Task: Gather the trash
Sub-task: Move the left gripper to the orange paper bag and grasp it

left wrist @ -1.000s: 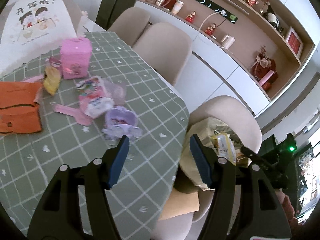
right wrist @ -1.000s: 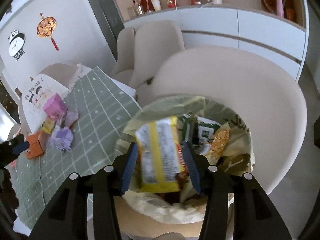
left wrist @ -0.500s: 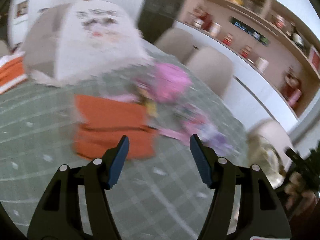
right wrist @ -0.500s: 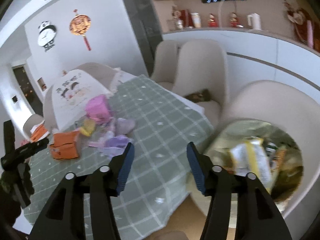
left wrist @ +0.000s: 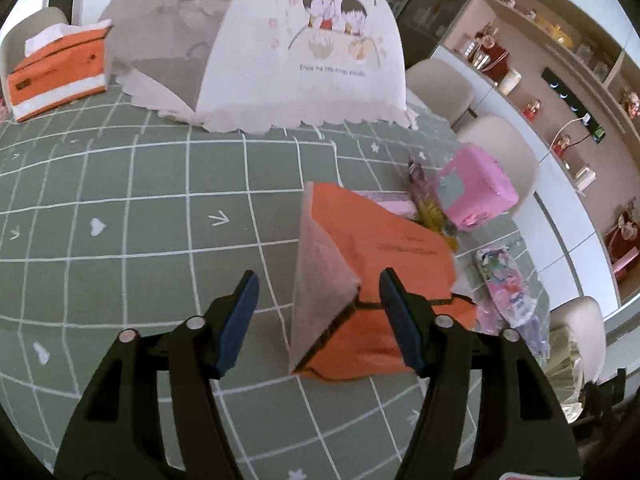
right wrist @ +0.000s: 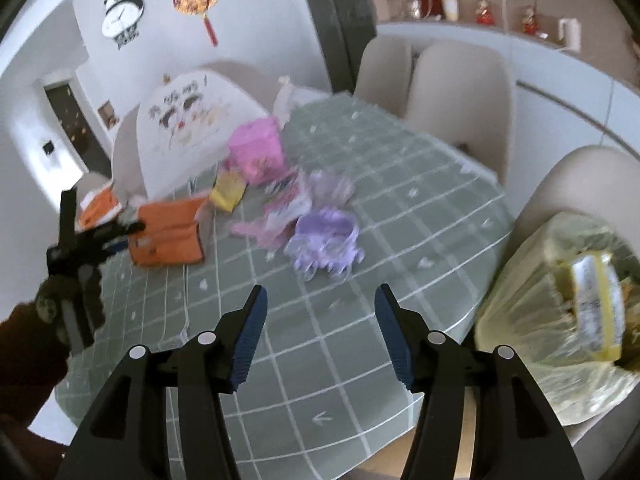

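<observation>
As left hand-held gripper (left wrist: 316, 312) closes, orange box (left wrist: 372, 276) between

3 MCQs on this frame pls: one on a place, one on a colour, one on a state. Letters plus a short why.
1. Where does the yellow trash bag sit?
A. on the beige chair beside the table
B. on the tablecloth
C. under the food cover

2. What colour is the torn-open carton in front of the left gripper?
A. green
B. orange
C. white

3. What is between the right gripper's fingers?
A. a purple wrapper
B. a yellow snack packet
C. nothing

Answers:
1 A: the bag rests on the chair seat, off the table edge.
2 B: its faces are orange.
3 C: only the green tablecloth shows in the gap; the purple wrapper lies farther off.
</observation>
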Motion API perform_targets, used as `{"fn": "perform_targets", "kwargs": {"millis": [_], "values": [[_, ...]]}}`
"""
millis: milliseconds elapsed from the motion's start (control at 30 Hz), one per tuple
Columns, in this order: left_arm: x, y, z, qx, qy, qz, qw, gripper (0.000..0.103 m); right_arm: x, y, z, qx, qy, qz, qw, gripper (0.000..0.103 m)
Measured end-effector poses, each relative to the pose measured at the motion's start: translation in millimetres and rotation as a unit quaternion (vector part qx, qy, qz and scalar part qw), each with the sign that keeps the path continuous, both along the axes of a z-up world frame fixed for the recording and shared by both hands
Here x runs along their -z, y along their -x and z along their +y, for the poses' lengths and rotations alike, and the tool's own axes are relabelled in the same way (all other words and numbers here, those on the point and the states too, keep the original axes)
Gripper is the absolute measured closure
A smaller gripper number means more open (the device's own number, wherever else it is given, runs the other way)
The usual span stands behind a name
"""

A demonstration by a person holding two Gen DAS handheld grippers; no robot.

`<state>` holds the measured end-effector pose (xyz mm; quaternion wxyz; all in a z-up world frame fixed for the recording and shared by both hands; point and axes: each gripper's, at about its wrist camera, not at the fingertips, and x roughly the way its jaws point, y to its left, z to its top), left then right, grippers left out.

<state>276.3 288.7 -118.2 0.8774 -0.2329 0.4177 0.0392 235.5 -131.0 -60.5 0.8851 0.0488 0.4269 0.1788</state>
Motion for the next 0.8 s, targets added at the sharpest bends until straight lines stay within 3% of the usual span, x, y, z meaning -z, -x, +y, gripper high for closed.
{"fn": "perform_targets", "kwargs": {"millis": [100, 133, 300, 467, 633, 733, 800], "values": [[2, -5, -3, 0.005, 0.010, 0.009, 0.9999, 0.081, 9, -3, 14, -0.009, 0.030, 0.009, 0.999, 0.050], [0, -3, -6, 0.007, 0.013, 0.008, 0.9999, 0.083, 10, -5, 16, -0.009, 0.039, 0.010, 0.999, 0.050], [-17, 31, -17, 0.033, 0.042, -0.006, 0.9986, 0.085, 6, -34, 26, -0.008, 0.061, 0.003, 0.998, 0.050], [-24, 73, -35, 0.051, 0.027, 0.009, 0.9983, 0.085, 2, -72, 54, -0.048, 0.076, -0.003, 0.996, 0.050], [-18, 96, -37, 0.023, 0.019, 0.035, 0.9989, 0.085, 7, -117, 88, -0.079, 0.086, -0.005, 0.993, 0.050], [-18, 103, -29, 0.010, 0.023, 0.035, 0.9991, 0.085, 19, -149, 99, -0.093, 0.045, 0.024, 0.994, 0.050], [-21, 107, -25, 0.007, 0.020, 0.032, 0.9993, 0.085, 26, -163, 106, -0.092, 0.045, 0.027, 0.994, 0.050]]}}
